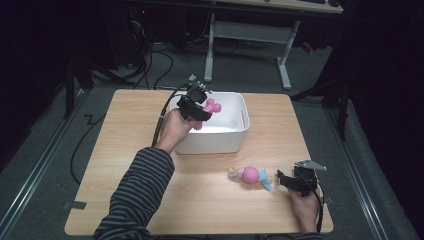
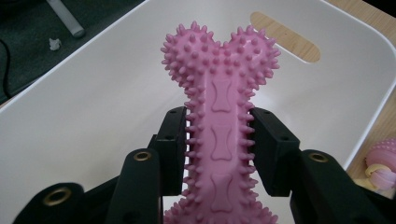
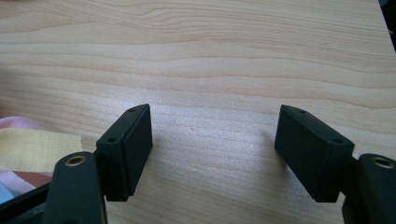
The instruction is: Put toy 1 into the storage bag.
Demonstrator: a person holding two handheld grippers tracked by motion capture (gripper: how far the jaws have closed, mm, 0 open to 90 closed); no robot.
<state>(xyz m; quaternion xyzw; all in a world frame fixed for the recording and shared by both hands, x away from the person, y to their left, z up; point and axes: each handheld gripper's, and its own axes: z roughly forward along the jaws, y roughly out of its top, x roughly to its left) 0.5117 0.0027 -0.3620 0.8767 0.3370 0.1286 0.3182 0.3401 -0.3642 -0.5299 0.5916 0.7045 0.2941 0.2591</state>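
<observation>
A pink spiky bone-shaped toy [image 2: 219, 116] is clamped between the jaws of my left gripper [image 2: 218, 140], held above the inside of a white bin [image 2: 84, 121]. From above, that gripper [image 1: 199, 111] and the pink bone [image 1: 212, 106] hang over the bin's [image 1: 239, 139] left half. A pink ball toy with pastel fabric ends [image 1: 251, 175] lies on the wooden table [image 1: 210, 200] in front of the bin. My right gripper [image 1: 286, 181] rests just right of it, open, with bare wood between its jaws [image 3: 212, 149].
The bin has a slot handle [image 2: 285, 36] in its far wall. Fabric of the ball toy [image 3: 28, 144] shows at the left edge of the right gripper view. A desk frame [image 1: 250, 35] and cables stand on the floor beyond the table.
</observation>
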